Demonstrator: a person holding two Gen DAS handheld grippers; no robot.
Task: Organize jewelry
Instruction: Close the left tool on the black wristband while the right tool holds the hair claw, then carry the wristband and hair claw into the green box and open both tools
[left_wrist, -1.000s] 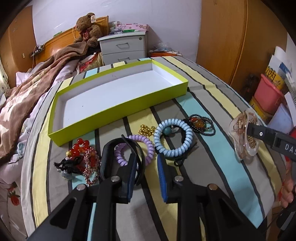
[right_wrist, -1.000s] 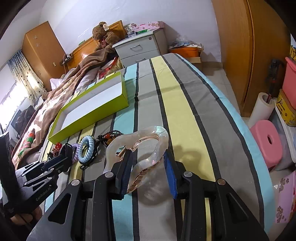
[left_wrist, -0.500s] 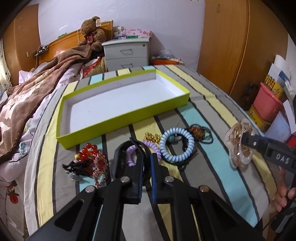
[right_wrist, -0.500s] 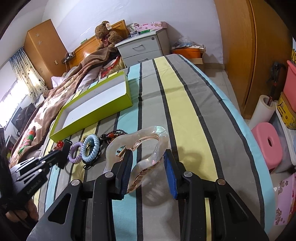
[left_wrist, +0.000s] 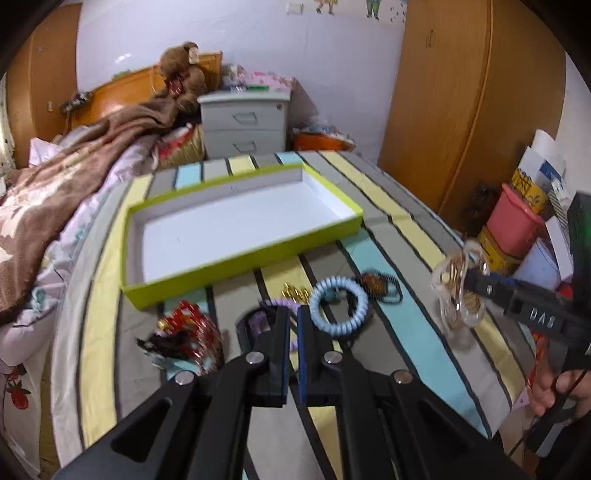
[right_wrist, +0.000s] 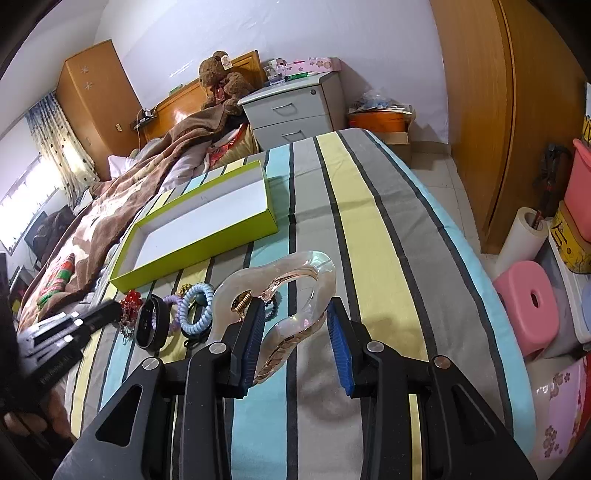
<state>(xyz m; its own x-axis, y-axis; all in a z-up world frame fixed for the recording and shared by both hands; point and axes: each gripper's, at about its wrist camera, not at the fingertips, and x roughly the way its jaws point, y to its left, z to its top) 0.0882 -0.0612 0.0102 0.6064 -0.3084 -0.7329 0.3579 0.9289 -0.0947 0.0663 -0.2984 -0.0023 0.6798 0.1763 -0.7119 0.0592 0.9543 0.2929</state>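
Note:
On the striped bedspread, my left gripper (left_wrist: 293, 314) is shut on a black band (left_wrist: 246, 325), which hangs as an upright loop (right_wrist: 151, 326) just above the cloth. Under and around it lie a purple spiral tie (left_wrist: 277, 304), a blue spiral tie (left_wrist: 338, 308), small gold beads (left_wrist: 293, 293), a dark bead bracelet (left_wrist: 378, 286) and a red bead pile (left_wrist: 188, 328). To the right, my right gripper (right_wrist: 296, 308) is shut on a clear hair claw clip (right_wrist: 284, 291) held above the bed. The lime-green tray (left_wrist: 240, 264) behind them holds nothing.
A brown blanket (left_wrist: 66, 177) covers the bed's left side. A grey bedside drawer unit (left_wrist: 245, 125) and a teddy bear (left_wrist: 181, 74) stand at the back. A wooden wardrobe (left_wrist: 461, 103), a pink stool (right_wrist: 528, 306) and a pink bucket (left_wrist: 511, 221) line the right edge.
My left jaws closed onto the black band and rose a little with it, tilting the view up. My right gripper kept still with the clip.

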